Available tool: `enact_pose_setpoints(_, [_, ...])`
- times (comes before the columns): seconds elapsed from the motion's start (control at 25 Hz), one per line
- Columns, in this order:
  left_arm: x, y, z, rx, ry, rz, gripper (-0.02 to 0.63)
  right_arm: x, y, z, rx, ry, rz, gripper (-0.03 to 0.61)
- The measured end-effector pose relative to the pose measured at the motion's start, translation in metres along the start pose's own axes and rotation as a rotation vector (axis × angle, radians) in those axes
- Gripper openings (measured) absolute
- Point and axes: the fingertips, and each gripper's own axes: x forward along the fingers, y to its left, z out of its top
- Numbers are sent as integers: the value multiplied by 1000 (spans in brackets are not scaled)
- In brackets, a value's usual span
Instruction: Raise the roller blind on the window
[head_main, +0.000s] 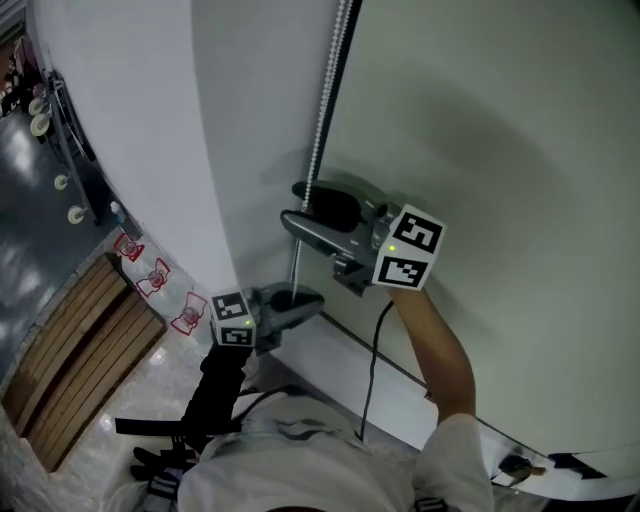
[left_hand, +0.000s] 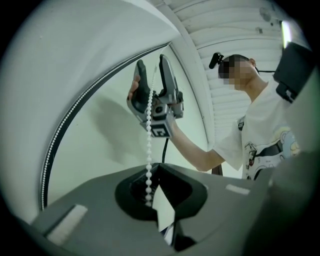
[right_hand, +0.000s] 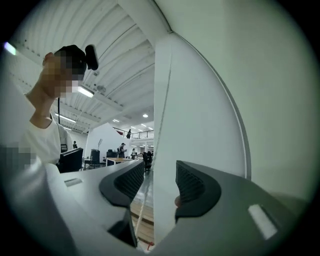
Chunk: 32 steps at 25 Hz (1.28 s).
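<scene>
The pale roller blind (head_main: 480, 150) fills the right of the head view. Its white bead chain (head_main: 322, 120) hangs down along the blind's left edge. My right gripper (head_main: 292, 203) is open, one jaw on each side of the chain without touching it. The chain shows as a thin line (right_hand: 144, 190) between its ribbed pads. Lower down, my left gripper (head_main: 298, 300) is shut on the chain. In the left gripper view the beads (left_hand: 148, 150) run down into its closed jaws (left_hand: 152, 197), and the right gripper (left_hand: 151, 62) is above, open around the chain.
A white sill (head_main: 350, 360) runs below the blind. A white wall panel (head_main: 130, 120) stands at the left. On the floor lie wooden slats (head_main: 70, 350) and small red-marked items (head_main: 155, 280). A cable (head_main: 375, 350) hangs from the right gripper.
</scene>
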Motion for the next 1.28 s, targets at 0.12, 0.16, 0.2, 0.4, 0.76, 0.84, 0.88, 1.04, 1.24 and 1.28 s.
enact_pose_setpoints(0.12, [0,0,-1,-2,6,-1,-2,4,-6,49,-70,-62,-2,184])
enact_pose_setpoints(0.16, [1,0,-2,-3,7,-2,-2,4,-7,65,-89,-81,0,184])
enact_pose_setpoints(0.2, [1,-1,-2,-4,7,-2,-2,5,-8,81,-106,-100,4,184])
enact_pose_setpoints(0.4, [2,0,-2,-4,8,-5,-2,7,-12,148,-185,-159,11,183])
enact_pose_setpoints(0.76, [-2,-1,-10,3,12,-6,-2,8,-21,210,-253,-215,-15,170])
enact_pose_setpoints(0.84, [1,-1,-5,4,13,-1,-2,9,-23,224,-260,-219,-13,163])
enact_pose_setpoints(0.88, [1,-1,-4,6,15,0,-2,10,-24,228,-263,-221,-11,160])
enact_pose_setpoints(1.04, [0,-1,-6,9,21,1,-2,11,-24,239,-248,-249,-15,138])
enact_pose_setpoints(1.24, [-1,0,-6,9,24,3,-2,10,-24,250,-224,-280,-27,85])
enact_pose_setpoints(1.28, [-1,0,-6,9,24,2,-2,10,-25,251,-221,-283,-33,47])
